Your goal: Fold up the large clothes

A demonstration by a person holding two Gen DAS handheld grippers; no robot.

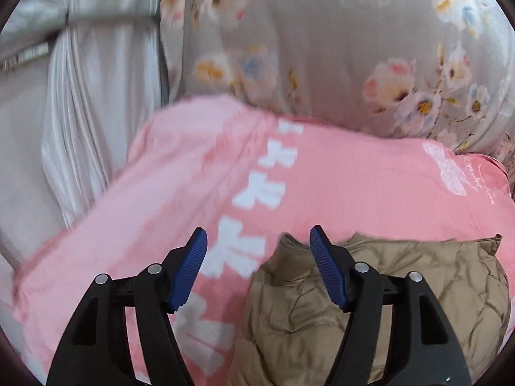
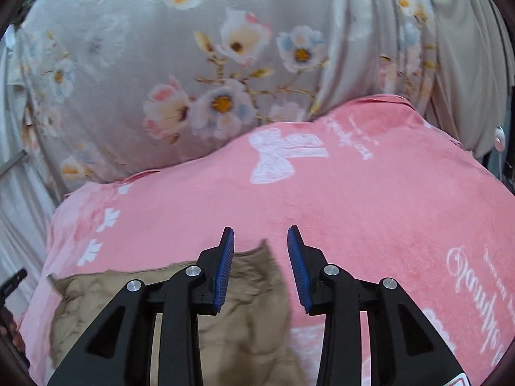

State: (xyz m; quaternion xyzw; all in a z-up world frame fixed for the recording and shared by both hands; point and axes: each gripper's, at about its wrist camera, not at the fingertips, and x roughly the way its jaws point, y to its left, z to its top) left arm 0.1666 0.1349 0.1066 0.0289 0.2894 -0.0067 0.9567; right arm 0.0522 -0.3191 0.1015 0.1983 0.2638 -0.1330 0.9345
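Observation:
A tan quilted jacket [image 1: 402, 289] lies folded on a pink blanket [image 1: 193, 177] with white print. My left gripper [image 1: 258, 241] is open and empty, hovering over the jacket's left edge, with the right finger above the tan fabric. In the right wrist view the jacket [image 2: 251, 315] lies low and left on the pink blanket [image 2: 386, 199]. My right gripper [image 2: 260, 241] is open and empty above the jacket's upper right corner.
A grey floral quilt [image 1: 322, 48] is bunched up behind the blanket and also shows in the right wrist view [image 2: 193, 64]. White pleated curtain fabric [image 1: 96, 96] hangs at the left. A dark object [image 2: 9, 289] sits at the left edge.

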